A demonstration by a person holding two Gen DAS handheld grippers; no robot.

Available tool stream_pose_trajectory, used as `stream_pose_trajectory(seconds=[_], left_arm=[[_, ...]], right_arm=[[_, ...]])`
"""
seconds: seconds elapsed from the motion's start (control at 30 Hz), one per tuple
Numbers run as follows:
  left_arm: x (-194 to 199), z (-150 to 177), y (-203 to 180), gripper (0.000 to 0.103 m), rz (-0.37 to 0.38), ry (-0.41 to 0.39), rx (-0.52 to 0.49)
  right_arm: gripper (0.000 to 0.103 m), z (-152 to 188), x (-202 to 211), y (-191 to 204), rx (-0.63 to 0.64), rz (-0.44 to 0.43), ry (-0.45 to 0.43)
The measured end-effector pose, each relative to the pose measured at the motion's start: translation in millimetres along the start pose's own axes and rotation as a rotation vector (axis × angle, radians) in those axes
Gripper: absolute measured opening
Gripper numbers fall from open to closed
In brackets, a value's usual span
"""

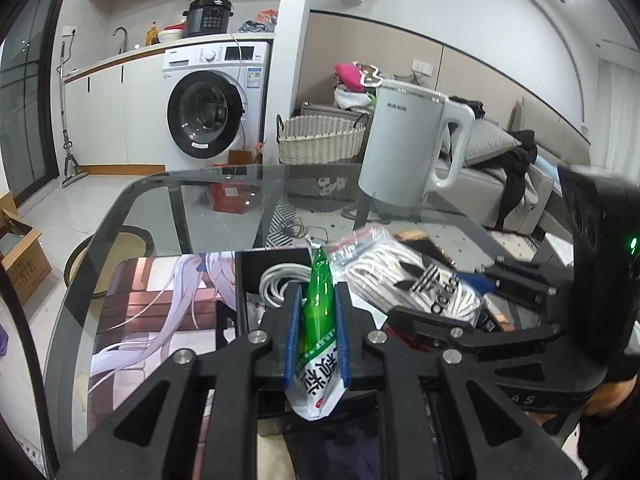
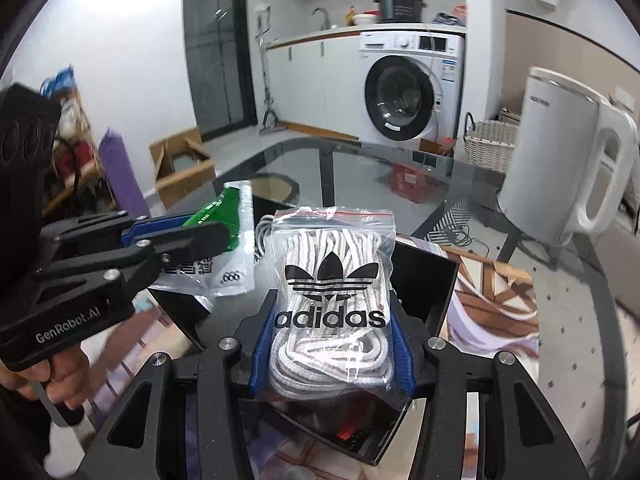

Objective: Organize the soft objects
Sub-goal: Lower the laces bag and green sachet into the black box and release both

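The lace bag (image 2: 332, 300), a zip pouch of coiled cord, looks light, squashy and slick; its fat middle is probably the surest hold. The right claw (image 2: 332, 344) pinches it there, above the black box (image 2: 432, 276). The green sachet (image 1: 318, 320), thin, limp and likely crinkly, hangs pinched in the left claw (image 1: 318, 312) over the same box. Only the left view shows white cable (image 1: 276, 280) coiled inside; only the right view shows the sachet's flat printed face. The tabletop (image 1: 192, 208) is glass.
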State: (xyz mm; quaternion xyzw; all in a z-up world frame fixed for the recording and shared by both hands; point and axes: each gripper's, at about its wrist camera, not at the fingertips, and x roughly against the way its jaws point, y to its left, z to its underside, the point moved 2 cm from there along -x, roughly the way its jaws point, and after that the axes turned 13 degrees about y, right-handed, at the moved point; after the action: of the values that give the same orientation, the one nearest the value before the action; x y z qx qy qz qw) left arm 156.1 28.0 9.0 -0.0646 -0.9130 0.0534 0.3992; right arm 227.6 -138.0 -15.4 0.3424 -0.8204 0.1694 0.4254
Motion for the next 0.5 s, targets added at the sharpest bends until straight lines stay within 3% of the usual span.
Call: stream_pose_trajectory(seconds=[0.2,0.5], left_arm=[[-15,5,-5,0.013,-0.015,0.046,-0.024],[-13,12,-14,0.014,-0.027,0.086,-0.021]], right_arm=[[0.049,-5,-7,-2,0.113,-0.033,0.056],[0.049,-8,-11,-3,0.186,-0.065,0.085]])
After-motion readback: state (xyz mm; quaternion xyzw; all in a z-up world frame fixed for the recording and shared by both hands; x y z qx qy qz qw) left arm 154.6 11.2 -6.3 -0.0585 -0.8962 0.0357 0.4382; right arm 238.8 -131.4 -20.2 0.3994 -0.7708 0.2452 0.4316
